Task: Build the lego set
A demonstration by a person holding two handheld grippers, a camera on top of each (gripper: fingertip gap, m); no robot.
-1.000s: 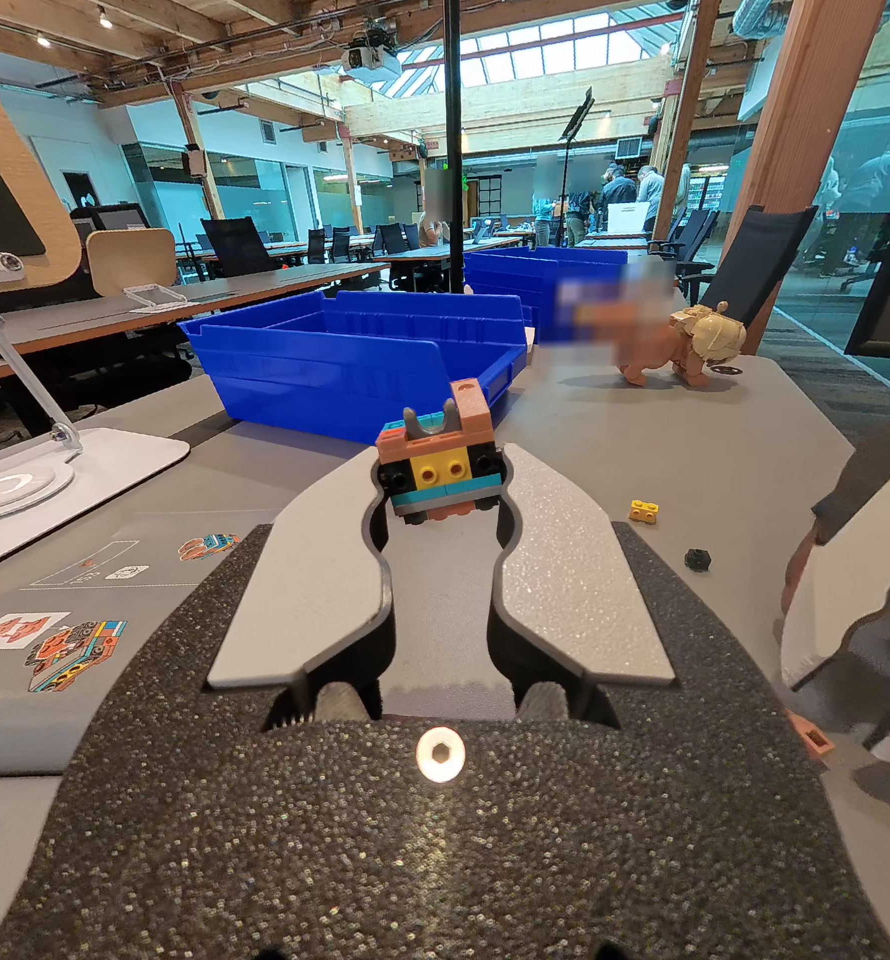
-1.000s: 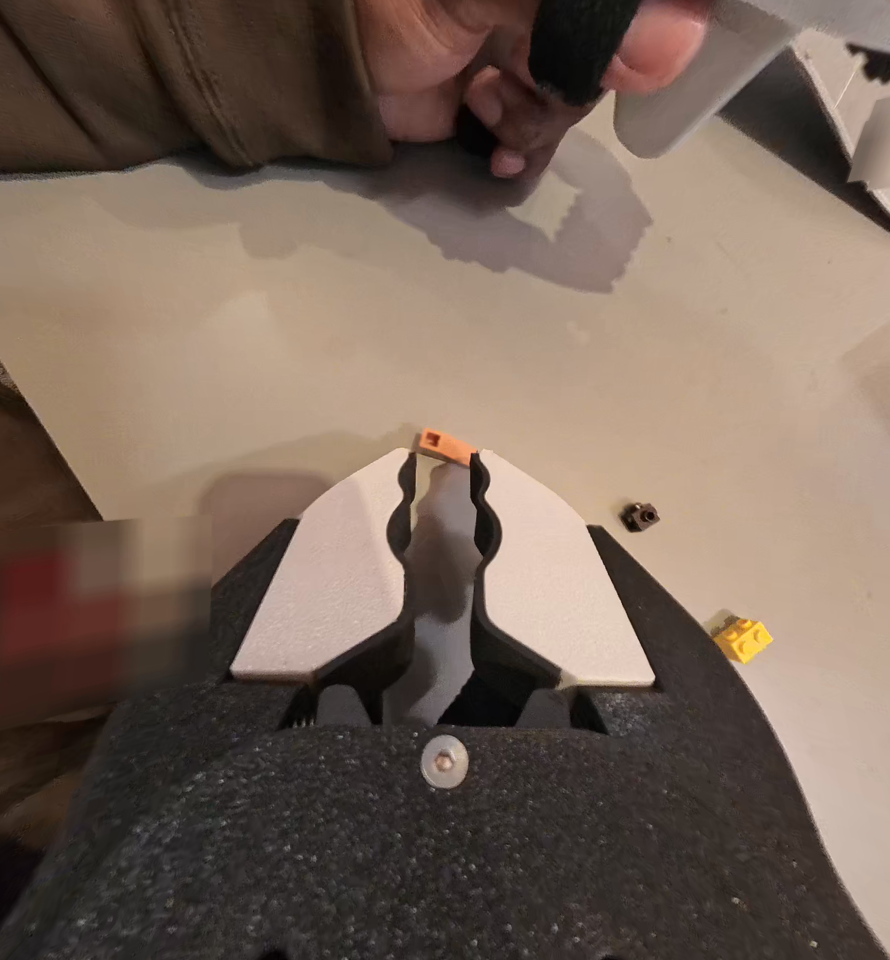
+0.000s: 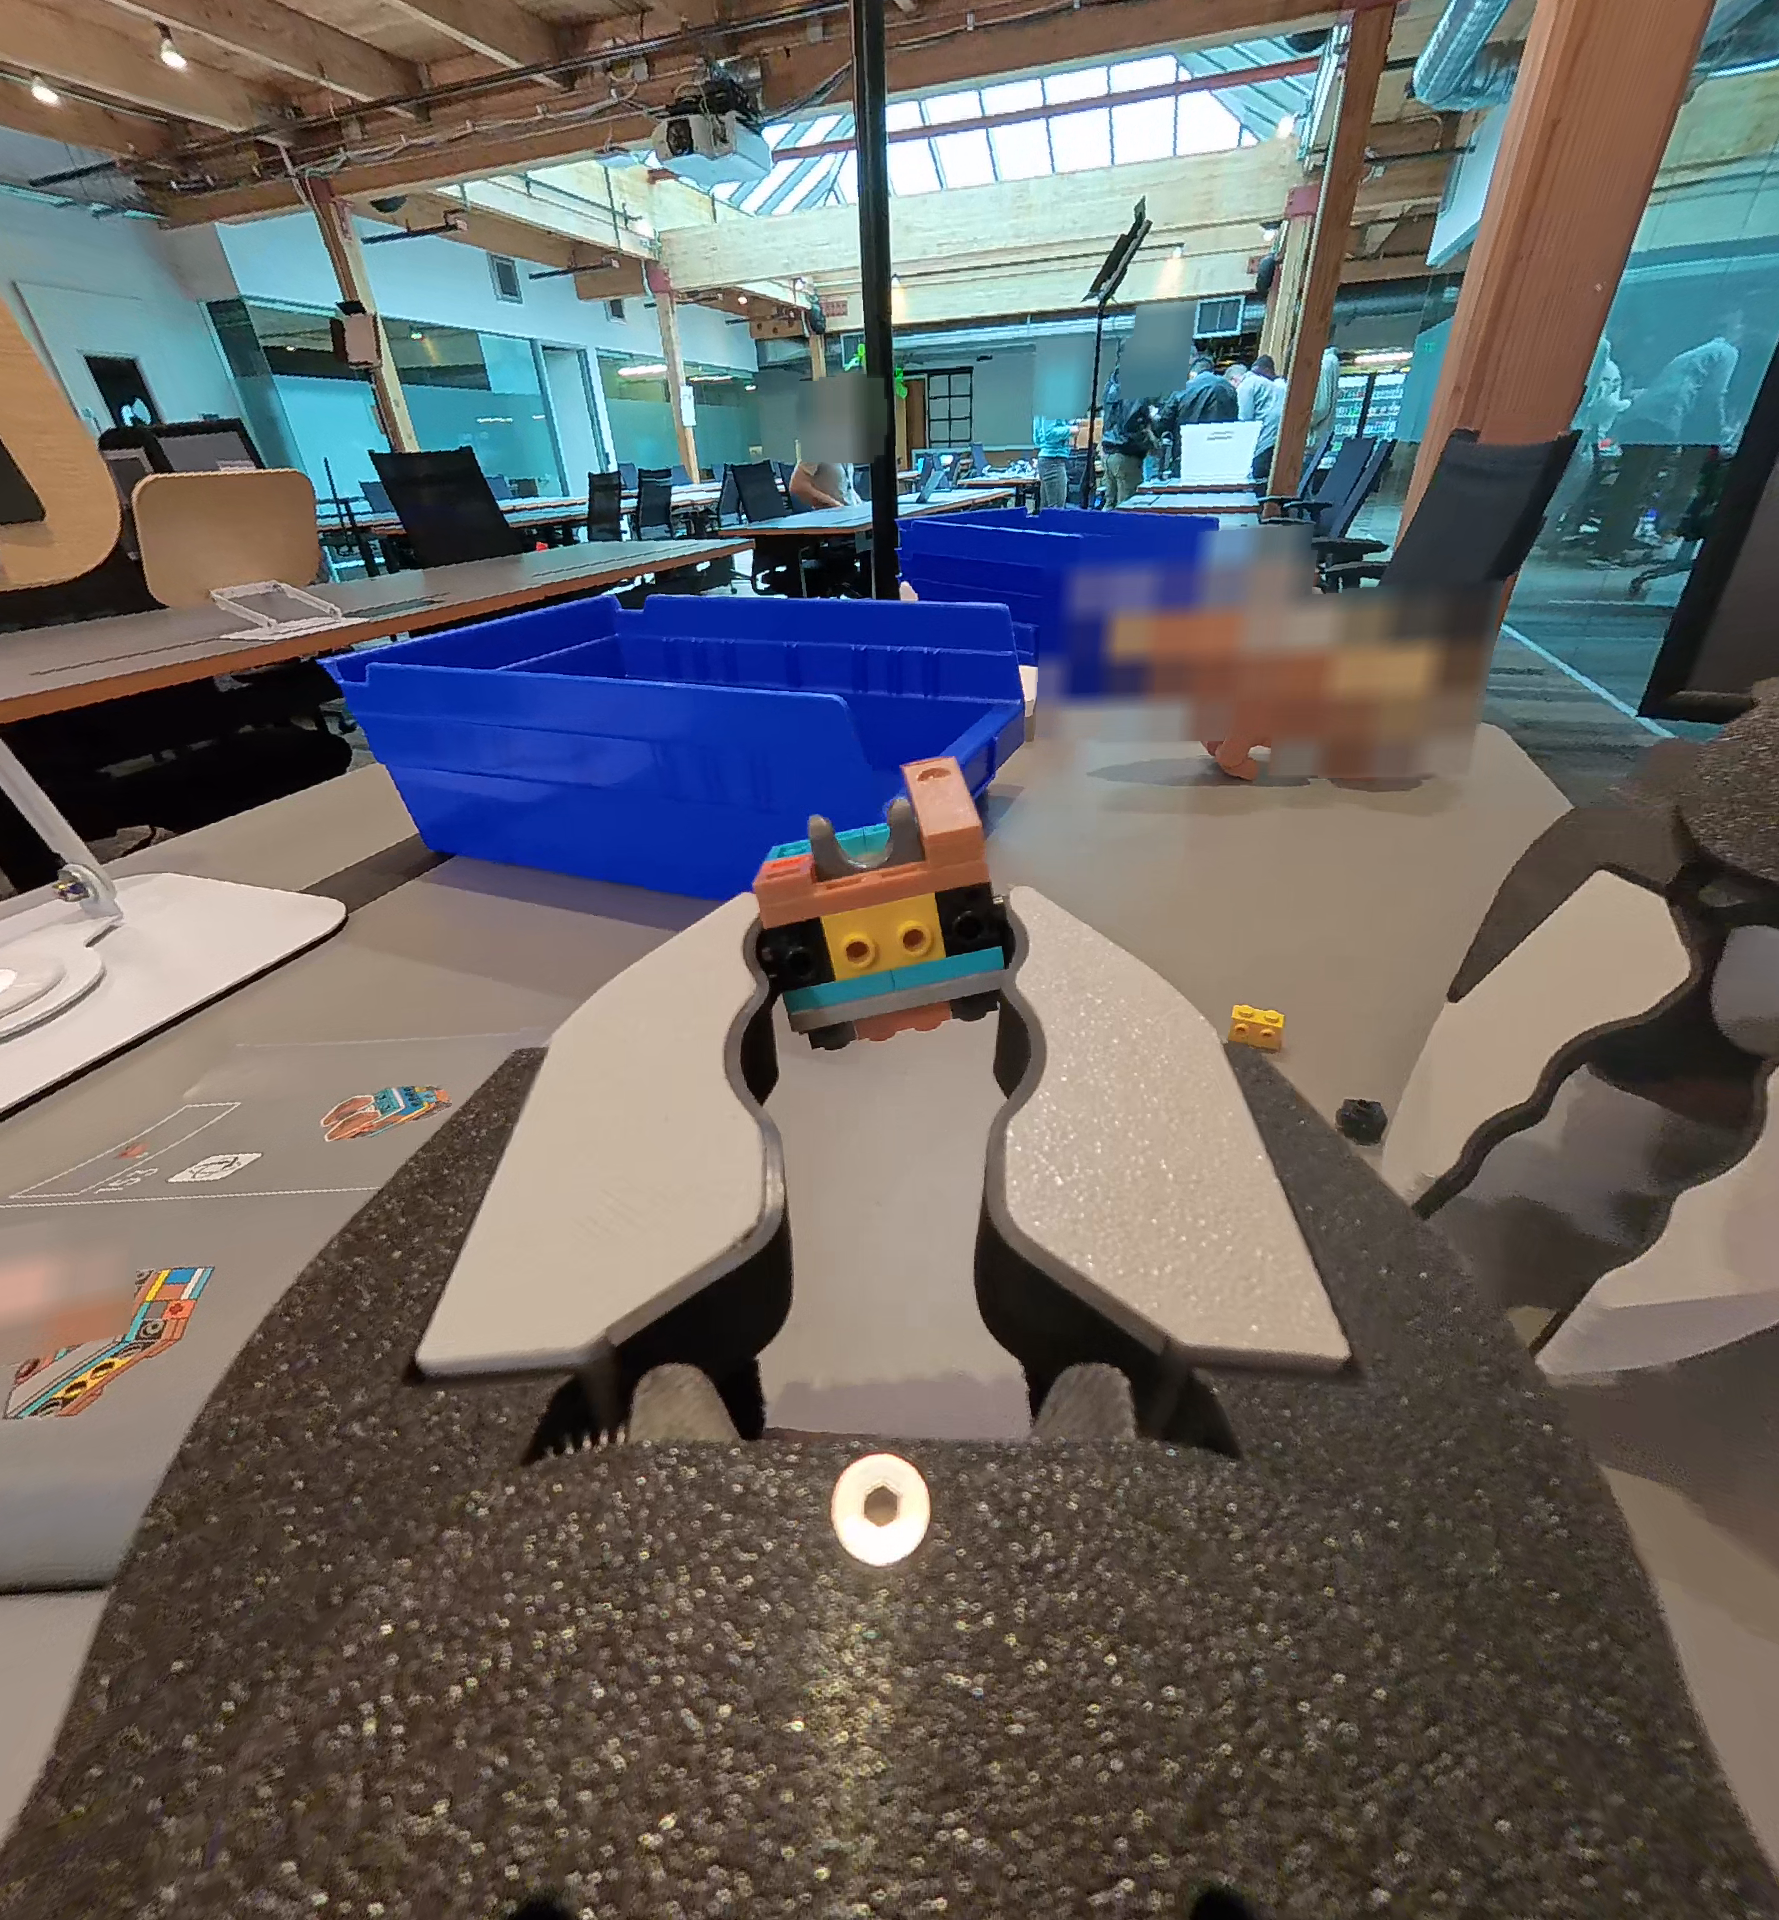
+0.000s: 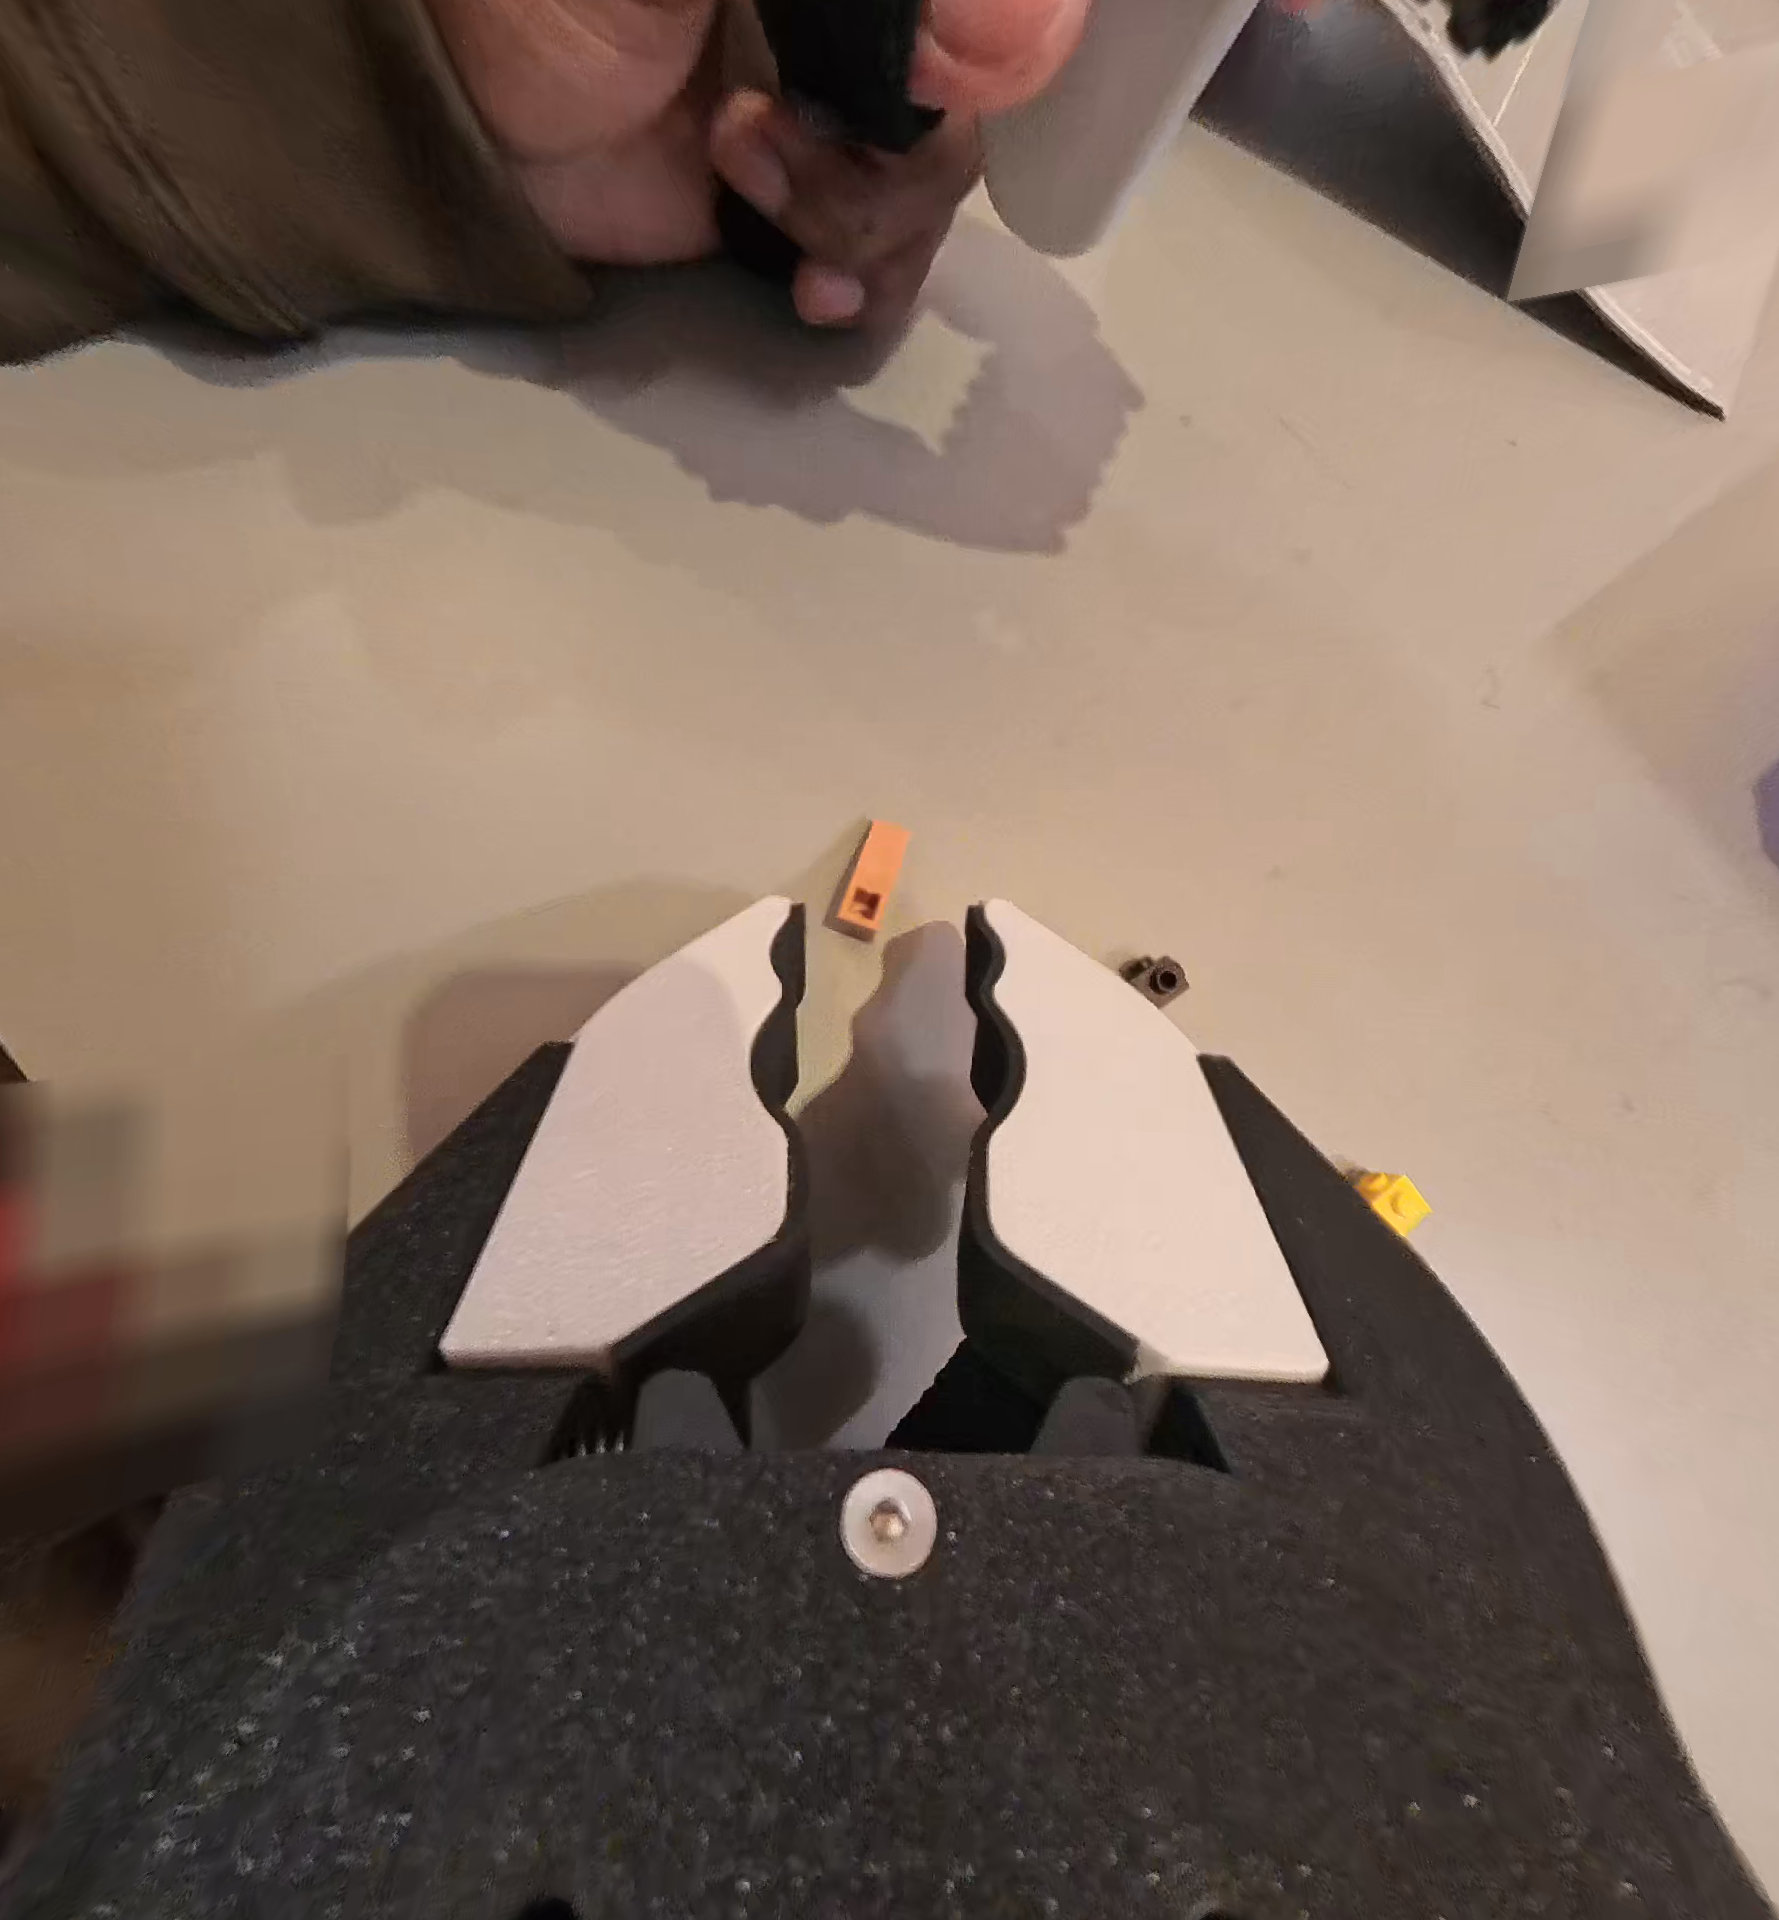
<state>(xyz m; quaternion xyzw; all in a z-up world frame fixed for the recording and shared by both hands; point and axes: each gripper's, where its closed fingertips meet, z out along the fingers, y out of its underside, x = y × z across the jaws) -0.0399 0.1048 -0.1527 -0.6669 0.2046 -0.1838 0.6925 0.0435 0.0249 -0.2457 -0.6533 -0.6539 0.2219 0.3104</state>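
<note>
The left gripper (image 3: 880, 961) is clamped on the small, rigid lego build (image 3: 880, 935), gripped by its flat sides. The right gripper (image 4: 883, 920) is parted over the surface (image 4: 552, 675); a tiny orange brick (image 4: 872, 881) lies loose just beyond its tips, light, likely to skid, best pinched across its long sides. A blue bin (image 3: 656, 748) sits farther back.

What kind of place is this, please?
Most likely an open-plan office or shared workspace. Long desks with black chairs stand in rows behind the grey table, glass-walled rooms line the side, and exposed wooden beams and skylights run overhead.
</note>
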